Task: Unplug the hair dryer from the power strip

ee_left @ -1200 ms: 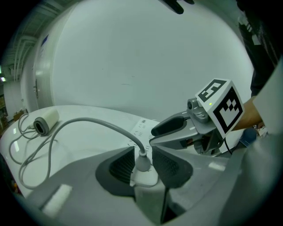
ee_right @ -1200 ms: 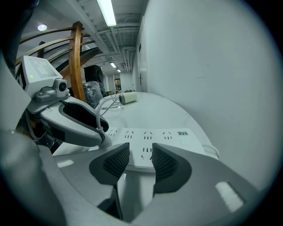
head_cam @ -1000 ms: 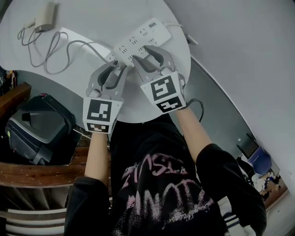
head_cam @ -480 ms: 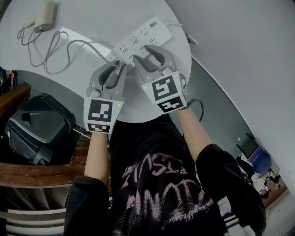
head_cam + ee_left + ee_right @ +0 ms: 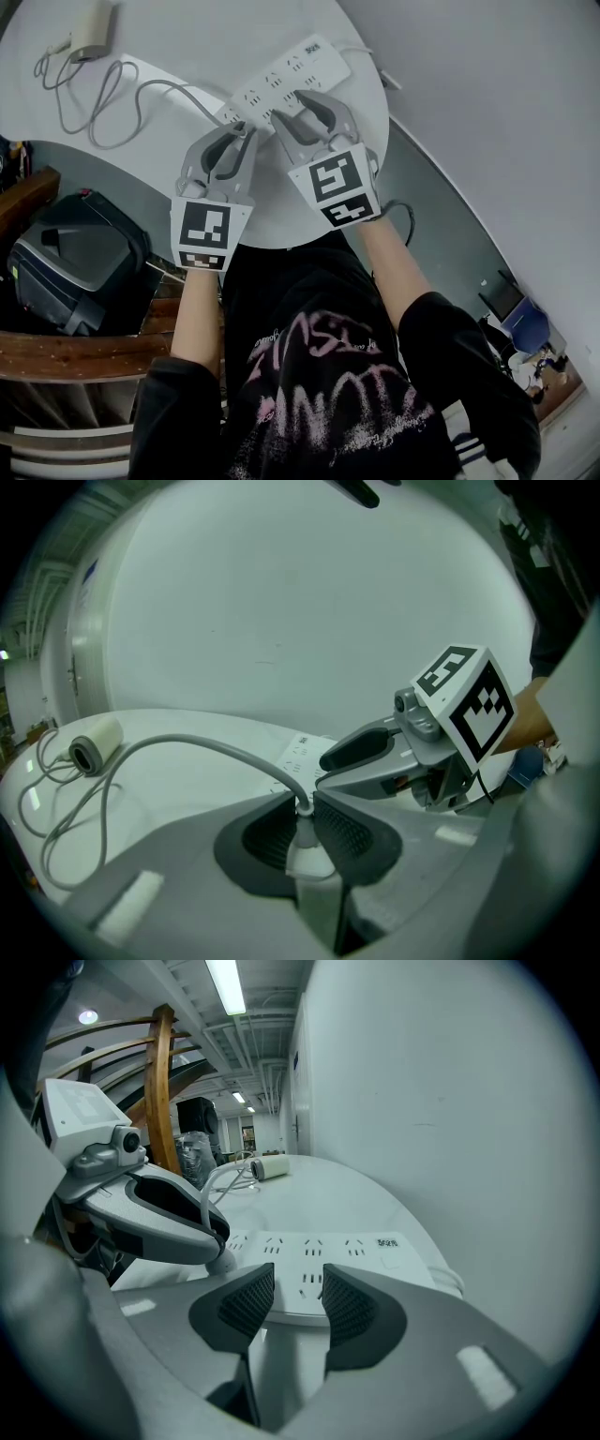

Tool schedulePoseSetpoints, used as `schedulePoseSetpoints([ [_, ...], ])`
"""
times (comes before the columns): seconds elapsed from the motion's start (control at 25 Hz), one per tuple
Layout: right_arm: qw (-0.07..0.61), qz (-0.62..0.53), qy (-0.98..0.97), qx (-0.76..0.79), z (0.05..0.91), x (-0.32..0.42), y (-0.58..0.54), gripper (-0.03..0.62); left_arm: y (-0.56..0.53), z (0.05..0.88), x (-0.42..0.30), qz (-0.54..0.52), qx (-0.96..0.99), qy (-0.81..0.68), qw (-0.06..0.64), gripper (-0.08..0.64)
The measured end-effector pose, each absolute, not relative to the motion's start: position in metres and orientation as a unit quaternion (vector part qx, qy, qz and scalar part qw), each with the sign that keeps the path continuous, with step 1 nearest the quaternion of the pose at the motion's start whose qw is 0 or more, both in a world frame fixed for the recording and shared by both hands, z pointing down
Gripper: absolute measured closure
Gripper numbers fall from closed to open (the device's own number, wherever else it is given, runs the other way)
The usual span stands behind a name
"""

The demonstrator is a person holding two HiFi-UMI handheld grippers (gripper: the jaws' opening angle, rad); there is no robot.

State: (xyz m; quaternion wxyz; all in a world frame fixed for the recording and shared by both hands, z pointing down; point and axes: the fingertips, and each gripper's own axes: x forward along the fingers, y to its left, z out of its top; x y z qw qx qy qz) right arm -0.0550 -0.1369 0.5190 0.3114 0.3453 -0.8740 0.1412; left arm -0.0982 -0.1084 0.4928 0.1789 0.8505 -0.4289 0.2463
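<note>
At the near end of the power strip (image 5: 281, 80), the left gripper (image 5: 242, 131) is clamped tight on the white plug (image 5: 302, 850), both pads pinching its neck right where the grey cord (image 5: 187, 747) leaves it. That's a grip on the body, not the wire, which looks like the right spot for a clean pull. Beside it, the right gripper (image 5: 295, 108) sits over the strip's middle with its jaws apart and nothing pinched between them. My read is that it's there to pin the strip down so it doesn't lift with the plug. The cord loops well away from the strip to the hair dryer (image 5: 92, 33), lying at the far side of the table (image 5: 187, 37). The plug looks seated, so the pull itself is not yet done.
</note>
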Motion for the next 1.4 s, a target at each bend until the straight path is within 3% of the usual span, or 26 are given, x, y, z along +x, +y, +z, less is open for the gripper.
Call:
schedulePoseSetpoints([
  [0.92, 0.321, 0.139, -0.871, 0.344, 0.52, -0.057, -0.138, 0.422, -0.111, 0.481, -0.102, 0.214, 0.851, -0.444, 0.182, 0.508],
  [1.4, 0.318, 0.142, -0.87, 0.349, 0.519, -0.057, -0.138, 0.423, -0.119, 0.448, -0.112, 0.187, 0.856, -0.458, 0.15, 0.505],
])
